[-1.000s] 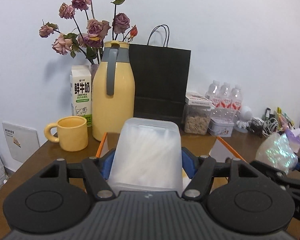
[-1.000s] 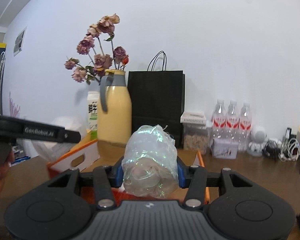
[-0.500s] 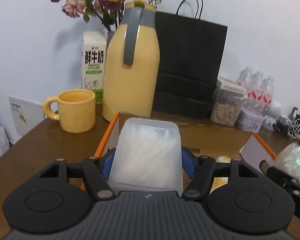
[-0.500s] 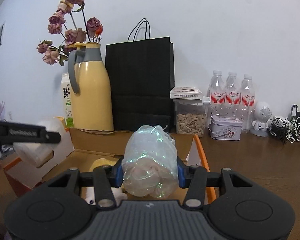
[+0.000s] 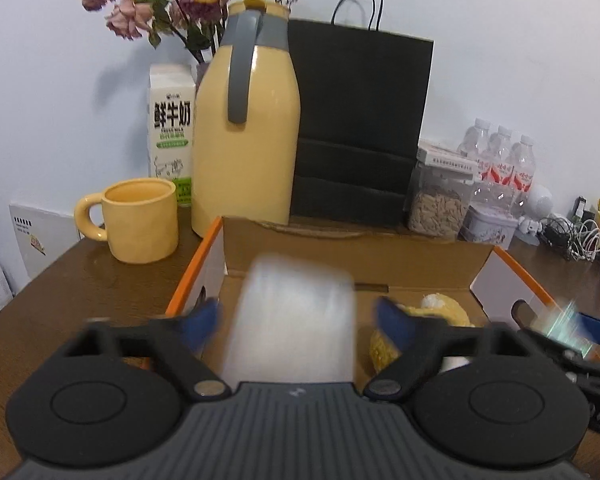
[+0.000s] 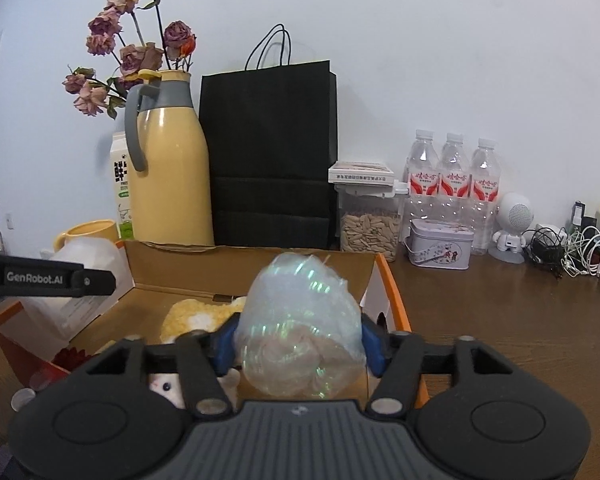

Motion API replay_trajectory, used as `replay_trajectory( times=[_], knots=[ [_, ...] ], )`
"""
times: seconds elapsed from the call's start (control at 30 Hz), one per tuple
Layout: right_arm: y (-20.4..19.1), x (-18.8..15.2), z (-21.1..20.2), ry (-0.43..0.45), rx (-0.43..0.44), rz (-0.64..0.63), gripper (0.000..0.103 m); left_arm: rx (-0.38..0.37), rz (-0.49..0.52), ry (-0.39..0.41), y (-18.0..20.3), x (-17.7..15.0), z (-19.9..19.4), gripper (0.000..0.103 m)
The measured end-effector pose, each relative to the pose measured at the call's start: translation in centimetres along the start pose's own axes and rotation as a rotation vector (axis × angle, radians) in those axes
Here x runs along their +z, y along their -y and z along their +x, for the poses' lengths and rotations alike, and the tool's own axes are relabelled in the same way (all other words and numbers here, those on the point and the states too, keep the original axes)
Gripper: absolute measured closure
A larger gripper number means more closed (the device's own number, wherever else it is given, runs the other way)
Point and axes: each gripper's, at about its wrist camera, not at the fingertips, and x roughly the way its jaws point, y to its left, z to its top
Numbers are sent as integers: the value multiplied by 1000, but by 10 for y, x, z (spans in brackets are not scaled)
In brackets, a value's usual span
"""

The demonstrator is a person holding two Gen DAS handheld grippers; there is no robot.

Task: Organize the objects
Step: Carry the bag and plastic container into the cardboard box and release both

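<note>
The white tub, gripped at half a second ago, now sits blurred at centre frame in the left wrist view with the left gripper opened: its blue pads stand clear of the tub on both sides. The tub is translucent white plastic, squarish, its edges smeared by motion; it is over the left part of the open box. Whether it rests on the box floor cannot be told. In the right wrist view the right gripper has moved forward over the box since the earlier frame and remains clamped on the iridescent bag, a crumpled clear wrapper with green-pink sheen and a pale pink mass inside, low centre of frame above the box's right half. A yellow plush lies inside the box, left of the bag. Behind the box, upper left, stand the yellow flask, mug, milk carton and dried roses; the black bag is at centre, bottles at right.
</note>
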Motion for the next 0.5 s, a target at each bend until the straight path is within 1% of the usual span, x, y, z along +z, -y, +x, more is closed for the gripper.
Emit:
replay_trajectory(
  times=[0.03,0.07,0.5],
  knots=[
    [1,0,0,2,-8,2,9,1,-2,24,0,-1,-3,0],
    [1,-1,0,8,-16,3,0,0,-2,30,0,-1,-5,0],
    [2,1,-8,42,-16,9,0,-11,15,56,4,-2,-15,0]
  ],
)
